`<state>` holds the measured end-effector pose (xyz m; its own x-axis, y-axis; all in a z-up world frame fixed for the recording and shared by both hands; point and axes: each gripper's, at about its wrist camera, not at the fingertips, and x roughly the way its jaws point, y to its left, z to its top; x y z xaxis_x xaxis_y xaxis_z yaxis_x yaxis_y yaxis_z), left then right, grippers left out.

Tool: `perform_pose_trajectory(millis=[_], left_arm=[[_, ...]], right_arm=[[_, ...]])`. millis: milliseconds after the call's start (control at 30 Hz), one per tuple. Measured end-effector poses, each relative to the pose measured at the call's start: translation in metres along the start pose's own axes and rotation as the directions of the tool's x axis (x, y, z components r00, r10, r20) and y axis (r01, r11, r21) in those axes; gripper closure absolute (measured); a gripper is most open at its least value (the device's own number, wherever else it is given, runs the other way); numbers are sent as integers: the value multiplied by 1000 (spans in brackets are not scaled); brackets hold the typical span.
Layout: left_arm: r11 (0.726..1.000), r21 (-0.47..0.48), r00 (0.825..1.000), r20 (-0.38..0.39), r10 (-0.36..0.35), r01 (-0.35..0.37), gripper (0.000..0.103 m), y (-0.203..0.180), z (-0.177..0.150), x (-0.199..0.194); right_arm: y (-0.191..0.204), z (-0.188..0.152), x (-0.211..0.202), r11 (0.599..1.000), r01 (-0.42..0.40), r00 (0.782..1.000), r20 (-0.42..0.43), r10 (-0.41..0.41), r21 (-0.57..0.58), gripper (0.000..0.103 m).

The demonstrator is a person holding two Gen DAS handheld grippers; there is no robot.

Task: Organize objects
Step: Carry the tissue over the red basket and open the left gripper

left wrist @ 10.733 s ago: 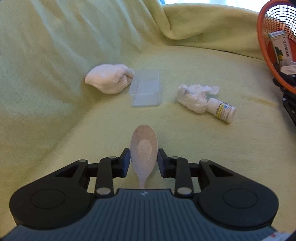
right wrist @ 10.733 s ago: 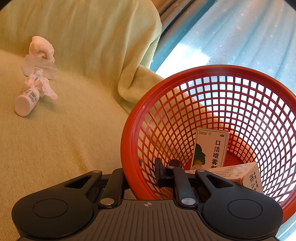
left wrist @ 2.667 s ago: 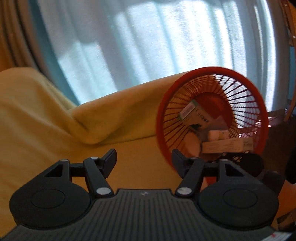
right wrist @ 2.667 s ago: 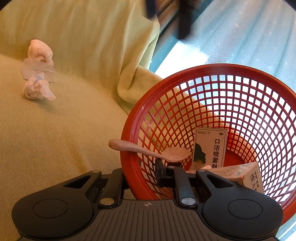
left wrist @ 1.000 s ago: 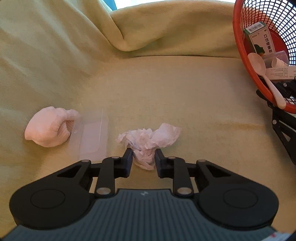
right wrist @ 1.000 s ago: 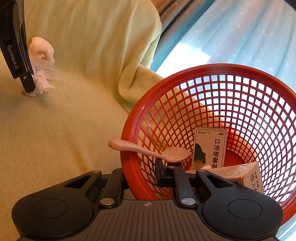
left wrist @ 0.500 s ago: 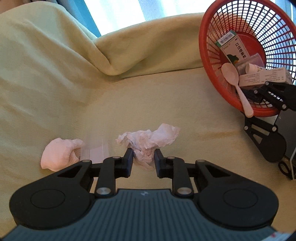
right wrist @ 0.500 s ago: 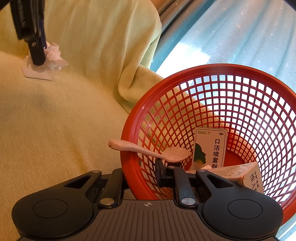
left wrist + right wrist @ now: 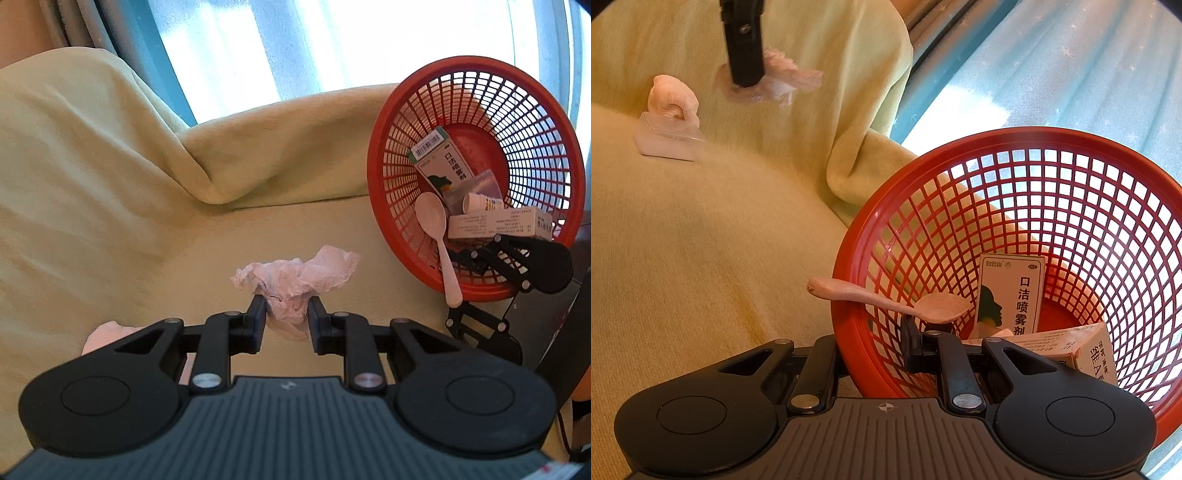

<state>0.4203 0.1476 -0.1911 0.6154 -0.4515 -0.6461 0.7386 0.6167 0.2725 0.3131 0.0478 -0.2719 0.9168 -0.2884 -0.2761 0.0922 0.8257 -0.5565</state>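
One yellow-green blanket over the seat, teal curtain, bright window

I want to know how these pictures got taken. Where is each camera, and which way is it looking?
Left wrist: on the left hand-held gripper, looking over its own fingers and crumpled tissue toward the red basket.
Right wrist: on the right hand-held gripper clamping the basket rim, looking into it; own fingers show.
Shared: basket, spoon, tissue, each other's gripper.
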Motion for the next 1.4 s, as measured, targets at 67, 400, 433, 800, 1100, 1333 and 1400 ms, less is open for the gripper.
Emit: perform_pose_trajectory(millis=[67,400,433,800,1100,1333,1400], left_arm=[[1000,-6,1000,12,-6,6,83,-1,2,-2],[998,7,996,58,-63,63,83,-19,19,-16],[997,11,995,65,-73,72,83,-22,22,-17],[970,58,957,159,-243,237,78,-75,66,4],[978,28,964,165,-207,205,49,-73,68,7],[993,-117,993,116,-10,24,48,-1,28,-23],[986,-165,994,98,53,-36,43,19,13,-33]], right_arm=[[0,0,0,1000,0,1000,-1,0,-1,90],[0,0,0,1000,0,1000,0,0,-1,90],[0,0,0,1000,0,1000,0,0,-1,90],[0,0,-1,1000,-1,1000,0,1,0,91],[-3,-1,-2,1000,-2,1000,1,2,2,91],[-3,-2,-4,1000,-2,1000,3,2,9,90],[-2,-3,-4,1000,-2,1000,3,2,8,90]])
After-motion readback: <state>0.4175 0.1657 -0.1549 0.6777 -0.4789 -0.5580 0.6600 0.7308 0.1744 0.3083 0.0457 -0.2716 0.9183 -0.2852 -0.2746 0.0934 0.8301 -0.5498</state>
